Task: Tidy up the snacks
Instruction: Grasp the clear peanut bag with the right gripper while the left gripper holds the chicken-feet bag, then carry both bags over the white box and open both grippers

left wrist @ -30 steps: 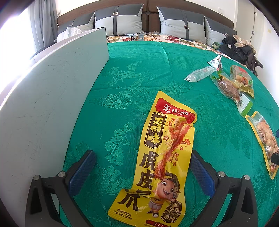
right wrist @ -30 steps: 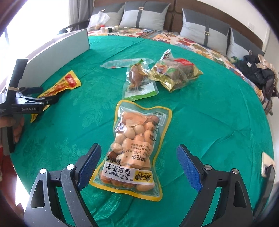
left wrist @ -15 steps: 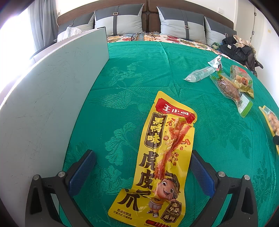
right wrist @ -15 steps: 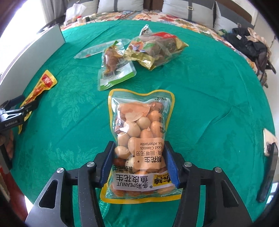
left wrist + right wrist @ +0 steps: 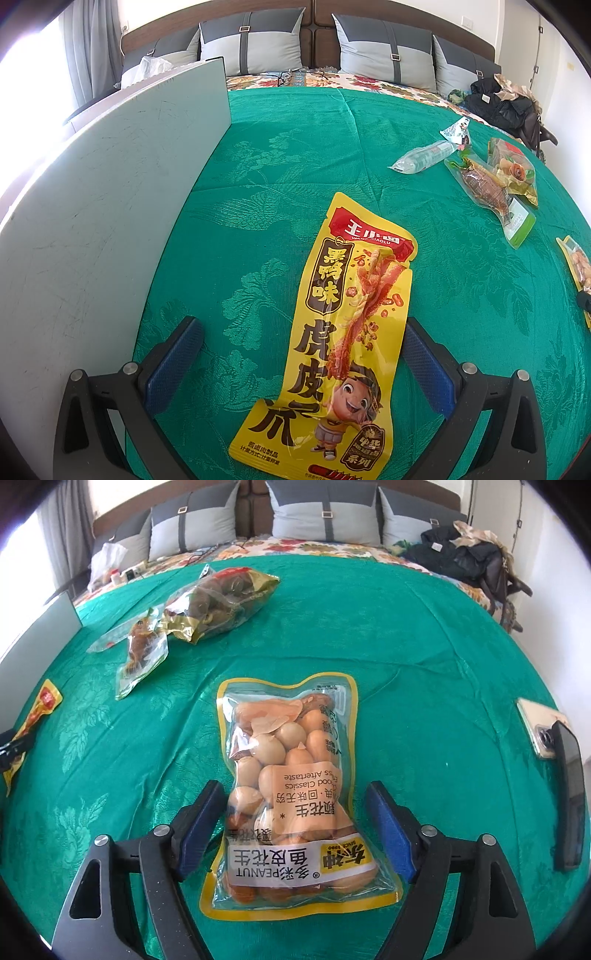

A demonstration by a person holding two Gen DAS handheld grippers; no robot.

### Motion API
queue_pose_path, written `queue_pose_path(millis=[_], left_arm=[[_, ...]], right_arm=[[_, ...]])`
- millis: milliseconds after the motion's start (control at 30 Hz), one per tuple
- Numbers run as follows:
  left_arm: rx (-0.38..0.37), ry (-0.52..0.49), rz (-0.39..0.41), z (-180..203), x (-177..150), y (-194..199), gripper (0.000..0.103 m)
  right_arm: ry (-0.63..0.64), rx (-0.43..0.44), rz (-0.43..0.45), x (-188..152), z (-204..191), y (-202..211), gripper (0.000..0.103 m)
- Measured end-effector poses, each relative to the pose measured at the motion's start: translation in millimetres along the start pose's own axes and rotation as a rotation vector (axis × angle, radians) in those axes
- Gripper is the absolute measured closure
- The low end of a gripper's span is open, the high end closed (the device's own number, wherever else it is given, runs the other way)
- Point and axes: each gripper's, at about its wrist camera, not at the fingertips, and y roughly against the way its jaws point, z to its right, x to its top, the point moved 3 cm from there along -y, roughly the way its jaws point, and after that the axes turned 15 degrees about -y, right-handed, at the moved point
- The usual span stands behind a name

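**Both grippers open, each straddling a snack pack**

We see the green tablecloth (image 5: pixel 369 635) filling both views; its right half is mostly bare, with open cloth right of the peanut pack out to the table rim. Two phones (image 5: pixel 546 738) lie at that right rim (one light, one dark, overlapping at the edge).

A pale grey board (image 5: pixel 110 221) stands upright along the left edge of the table, a hard wall on that side. Bare cloth lies between it and the yellow snack pack.

The yellow snack pack (image 5: pixel 343 332) lies flat, long axis pointing away from us, its near end between the fingers of the left gripper (image 5: pixel 299 362). Jaws wide apart, the right pad just beside the pack's edge, the left pad well clear; nothing gripped.

The peanut pack (image 5: pixel 291 779) lies flat mid-table, label upside down to the camera. The right gripper (image 5: pixel 295 823) has its jaws partly spread on either side of the pack's lower half; small gaps show on both sides, no squeeze visible.

Far left cluster: a gold bag (image 5: pixel 221 598), a clear pouch with a brown item (image 5: pixel 142 650) touching it, a clear wrapper (image 5: pixel 424 158) just behind. Open cloth separates this cluster from both grippers.
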Motion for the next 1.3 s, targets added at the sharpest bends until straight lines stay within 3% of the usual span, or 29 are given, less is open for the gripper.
queue_pose_path(millis=[167,900,1000,1167,1233,1267,1300], left_arm=[[0.0,0.0,0.0,0.1,-0.1,0.1,0.0],[-0.013,-0.023,-0.013,0.2,1.2,-1.0,0.0],[-0.056,-0.058,-0.071,-2.4,7.2,-4.6,0.0],[-0.146,-0.134,-0.281,-1.9,21.3,-13.6,0.0],[-0.158,-0.155,-0.317,1.0,24.3,-12.3,0.008],[-0.165,-0.165,-0.306,3.0,26.5,-7.4,0.024],[-0.17,-0.179,-0.294,5.5,28.1,-2.2,0.048]], right_arm=[[0.002,0.006,0.012,2.8,-0.8,-1.5,0.01],[0.0,0.009,0.011,3.3,-0.9,-0.3,0.009],[0.0,0.009,0.011,3.3,-0.9,-0.4,0.009],[0.0,0.009,0.011,3.4,-0.8,-0.2,0.009],[-0.001,0.01,0.011,3.4,-0.8,-0.2,0.009],[-0.003,0.01,0.01,3.1,-0.4,-0.5,0.009],[-0.008,0.002,0.002,2.9,0.2,-0.2,0.009]])
